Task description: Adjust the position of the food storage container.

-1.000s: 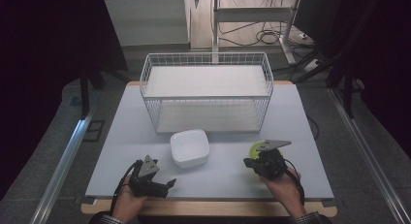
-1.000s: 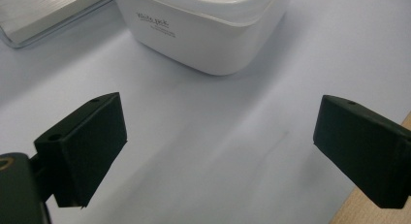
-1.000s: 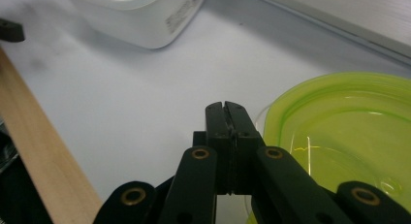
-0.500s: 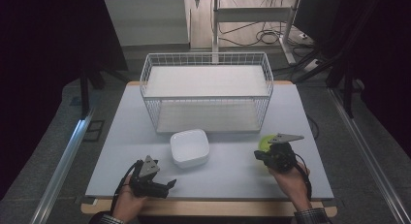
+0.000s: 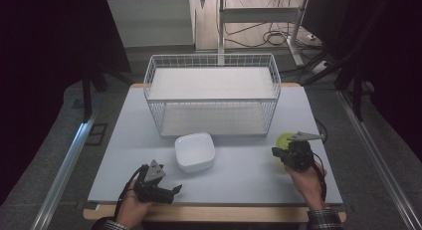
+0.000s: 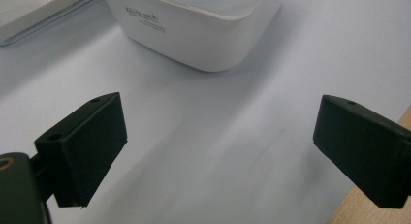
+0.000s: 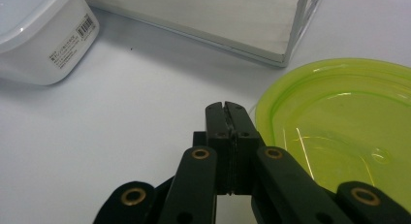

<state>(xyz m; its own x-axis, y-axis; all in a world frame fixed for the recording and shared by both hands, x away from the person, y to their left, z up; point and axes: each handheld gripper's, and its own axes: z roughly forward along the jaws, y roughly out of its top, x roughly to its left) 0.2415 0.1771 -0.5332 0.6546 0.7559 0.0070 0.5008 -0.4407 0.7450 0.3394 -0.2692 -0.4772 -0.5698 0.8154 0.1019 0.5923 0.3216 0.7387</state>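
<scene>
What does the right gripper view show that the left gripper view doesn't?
Right gripper view: the green plate beside the right gripper, jaws shut with nothing between them, a barcode label, and a corner of the wire basket. Left gripper view: the left gripper, jaws wide apart, and the table's wooden edge. Both: the white container on the table.

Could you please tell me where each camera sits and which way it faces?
High view: above the person's table edge, facing forward and down on the table, rack, both hands and grippers.
Left gripper view: on the left gripper, looking between its open jaws toward the white tub.
Right gripper view: on the right gripper, jaws shut, beside the green lid.
All three share the tub.
</scene>
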